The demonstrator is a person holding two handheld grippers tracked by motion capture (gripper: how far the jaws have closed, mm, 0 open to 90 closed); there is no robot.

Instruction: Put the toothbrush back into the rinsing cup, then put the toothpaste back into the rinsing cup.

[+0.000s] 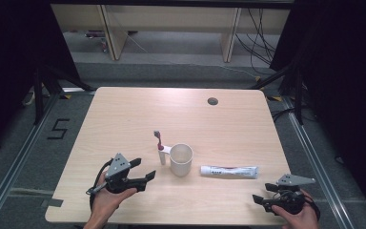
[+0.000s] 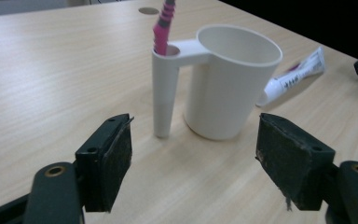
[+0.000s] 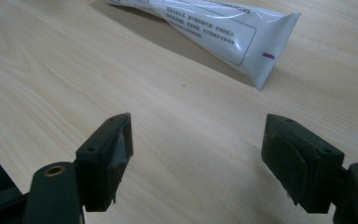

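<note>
The white cup (image 2: 230, 79) is standing upright near the middle of the table (image 1: 124, 114), a little toward the near edge, with a pink toothbrush (image 2: 162, 25) sticking up out of the hollow handle on its side and a toothpaste tube (image 1: 228, 171) lying flat just beside it toward the right edge. The left gripper (image 1: 143, 171) is sitting wide and empty just short of the cup, while the right gripper (image 1: 262, 193) is resting wide and empty near the right front corner, facing the tube's crimped end. The cup is looking light, stiff and smooth – likely to tip or slip – so gripping low on the handle post or across the wall seems safest.
</note>
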